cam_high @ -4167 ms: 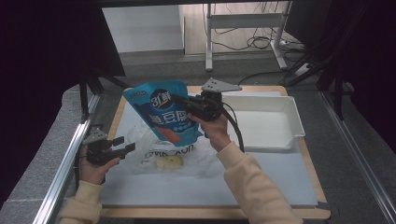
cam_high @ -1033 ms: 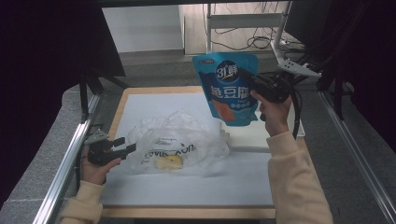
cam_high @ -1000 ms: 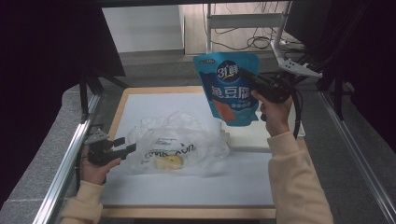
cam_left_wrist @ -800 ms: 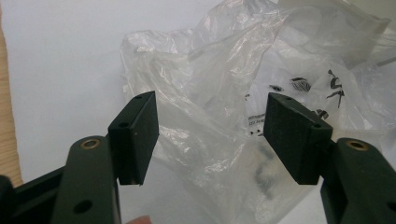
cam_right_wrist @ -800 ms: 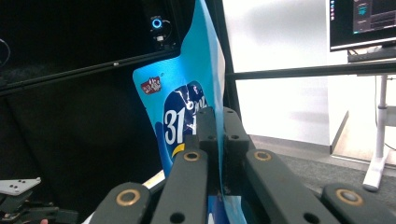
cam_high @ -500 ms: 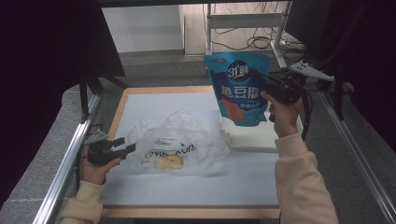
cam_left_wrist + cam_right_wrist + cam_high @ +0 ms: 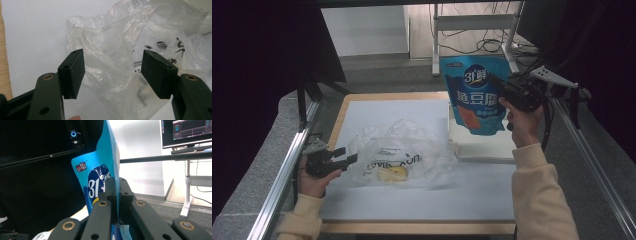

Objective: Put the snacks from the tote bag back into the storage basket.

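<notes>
Carry step: right hand-held gripper (image 7: 498,86) clamps blue pouch (image 7: 474,95) aloft over white tray (image 7: 479,146) (probably its destination); next, lower and release. Left hand-held gripper (image 7: 112,71) gapes, empty.

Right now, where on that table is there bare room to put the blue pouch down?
The white mat is bare behind the crumpled clear bag, up to the wooden edge, and along the near edge in front of it. The white tray under the blue pouch, held by the right claw, looks free. Crowded: the left, where the left claw meets the bag.
</notes>
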{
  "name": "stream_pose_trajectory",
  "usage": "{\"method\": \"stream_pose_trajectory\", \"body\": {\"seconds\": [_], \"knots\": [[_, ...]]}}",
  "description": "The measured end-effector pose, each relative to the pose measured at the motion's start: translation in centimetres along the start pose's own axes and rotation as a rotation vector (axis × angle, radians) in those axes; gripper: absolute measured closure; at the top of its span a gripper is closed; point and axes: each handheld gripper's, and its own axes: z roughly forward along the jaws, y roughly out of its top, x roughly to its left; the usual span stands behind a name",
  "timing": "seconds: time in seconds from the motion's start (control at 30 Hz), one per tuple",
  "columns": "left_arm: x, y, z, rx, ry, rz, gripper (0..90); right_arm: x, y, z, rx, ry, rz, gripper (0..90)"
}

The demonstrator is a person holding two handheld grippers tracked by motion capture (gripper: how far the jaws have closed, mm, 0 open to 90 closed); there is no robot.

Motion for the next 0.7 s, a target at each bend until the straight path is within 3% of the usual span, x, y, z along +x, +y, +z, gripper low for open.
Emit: {"method": "stream_pose_trajectory", "body": {"seconds": [0.37,0.7], "knots": [[0.0,0.0,-0.1,0.000,0.002,0.004,36.0,-0.9,-0.4,0.0,0.013,-0.019,0.005,88.8],[0.1,0.0,-0.1,0.004,0.005,0.004,36.0,-2.1,-2.5,1.3,0.051,-0.040,0.016,88.8]]}}
